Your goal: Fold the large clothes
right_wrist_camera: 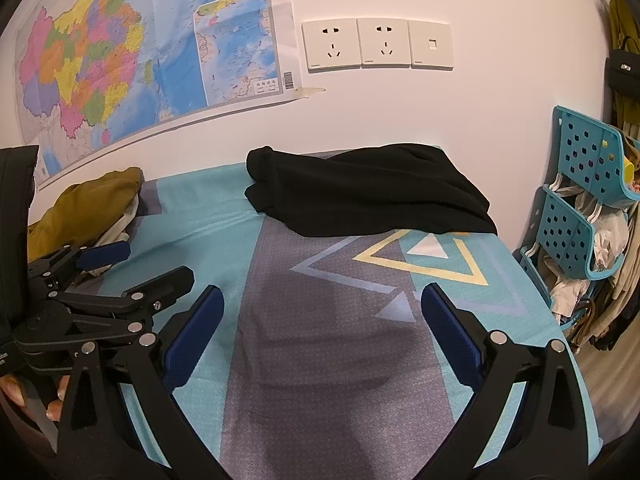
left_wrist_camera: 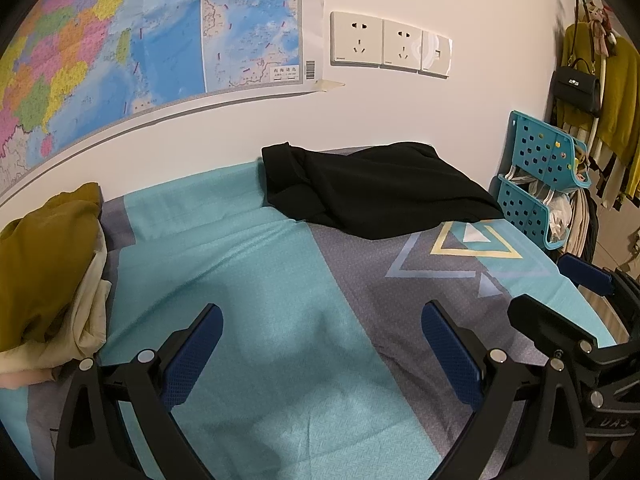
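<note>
Nearest the cameras, both tongs hang above the bed sheet (right_wrist_camera: 332,360) with nothing between their blue pads. The left gripper (left_wrist_camera: 322,344) has its jaws spread wide over the teal stripe of the sheet, clear of the fabric as far as the wrist view shows. The right gripper (right_wrist_camera: 322,326) is spread just as wide over the grey stripe, and it too grips nothing. Each shows in the other's view: the right gripper at the right edge of the left wrist view, its jaws apart, and the left gripper at the left edge of the right wrist view, with fingertips of the person's hand (right_wrist_camera: 16,390) below it.

The sheet is patterned in teal and grey bands, with yellow, pale-blue and white triangles to the right.

At the left side of the bed, a mustard garment (left_wrist_camera: 44,264) lies heaped on top of a cream one (left_wrist_camera: 90,320), both crumpled.

Farther off, at the far edge of the bed against the wall, lies the black garment (right_wrist_camera: 368,196). It is large, dark and matte, bunched loosely with soft folds. One end is rolled up at its left and the rest spreads out flatter to the right. It is well apart from both grippers.

To the right of the bed stands a teal perforated rack (right_wrist_camera: 576,208) stuffed with cloth. On the wall beyond hang a coloured map (right_wrist_camera: 140,52) and a row of white sockets (right_wrist_camera: 376,42).
</note>
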